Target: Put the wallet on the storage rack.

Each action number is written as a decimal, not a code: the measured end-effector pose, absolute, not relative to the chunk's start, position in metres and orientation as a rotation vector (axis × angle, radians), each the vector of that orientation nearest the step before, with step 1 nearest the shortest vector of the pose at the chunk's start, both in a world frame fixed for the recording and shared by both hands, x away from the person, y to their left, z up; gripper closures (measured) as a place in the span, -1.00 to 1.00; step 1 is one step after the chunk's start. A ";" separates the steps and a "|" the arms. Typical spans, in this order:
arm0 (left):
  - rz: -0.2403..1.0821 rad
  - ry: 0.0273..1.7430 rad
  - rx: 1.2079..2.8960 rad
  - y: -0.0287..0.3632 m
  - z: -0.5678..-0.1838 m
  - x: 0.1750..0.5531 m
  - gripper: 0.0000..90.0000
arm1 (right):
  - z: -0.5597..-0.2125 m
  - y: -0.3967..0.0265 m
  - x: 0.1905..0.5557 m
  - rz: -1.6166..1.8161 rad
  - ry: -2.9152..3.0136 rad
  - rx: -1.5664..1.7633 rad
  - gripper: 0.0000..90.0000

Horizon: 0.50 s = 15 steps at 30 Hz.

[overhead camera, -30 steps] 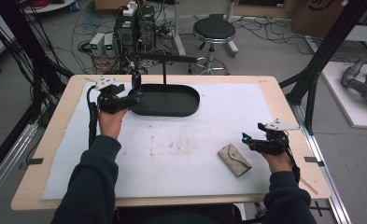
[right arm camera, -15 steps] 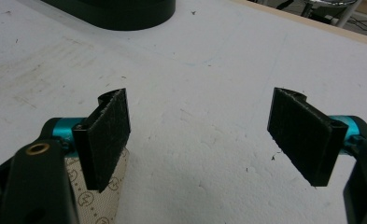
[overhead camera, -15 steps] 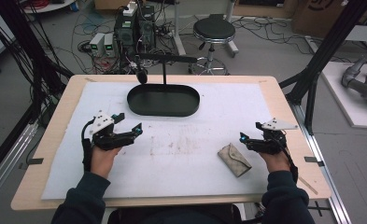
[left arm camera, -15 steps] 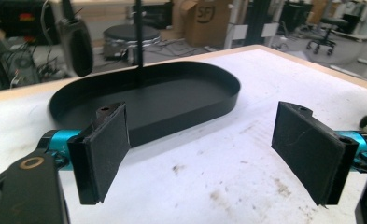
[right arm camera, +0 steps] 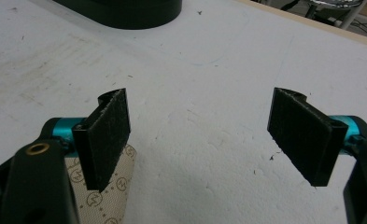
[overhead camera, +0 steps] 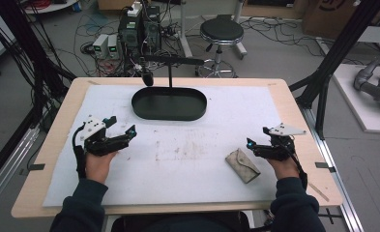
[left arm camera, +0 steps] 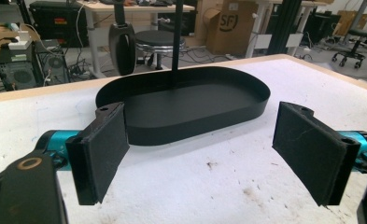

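This is a robotics lab. Cables [overhead camera: 47, 53] sprawl over the floor beside computer towers [overhead camera: 139, 31] and a stool [overhead camera: 221, 34]. Black frame struts [overhead camera: 340, 53] flank the desk [overhead camera: 294, 111].

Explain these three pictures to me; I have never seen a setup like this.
A person sits at a table covered with a white sheet, holding a hand-held gripper in each hand: no robot arm. The high view looks down from above. The other two come from cameras riding on each gripper, looking along its two black fingers.

The left gripper points at a black oval tray with a stand rising from it. The right gripper hovers beside a beige patterned pouch lying flat. Both grippers are open and hold nothing.
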<state>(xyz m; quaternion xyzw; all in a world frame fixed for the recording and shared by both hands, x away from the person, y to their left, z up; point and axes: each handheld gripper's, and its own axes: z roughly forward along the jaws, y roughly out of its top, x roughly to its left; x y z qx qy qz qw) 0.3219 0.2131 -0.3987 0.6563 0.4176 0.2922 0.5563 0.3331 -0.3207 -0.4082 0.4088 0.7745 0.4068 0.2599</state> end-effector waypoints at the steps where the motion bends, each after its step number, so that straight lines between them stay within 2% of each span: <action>1: 0.688 0.990 1.554 0.214 -0.399 0.323 -0.60 | -0.408 -0.321 0.333 1.105 2.098 1.105 -0.52; 15: 0.686 1.002 1.566 0.216 -0.403 0.322 -0.59 | -0.407 -0.305 0.319 1.095 2.171 1.097 -0.56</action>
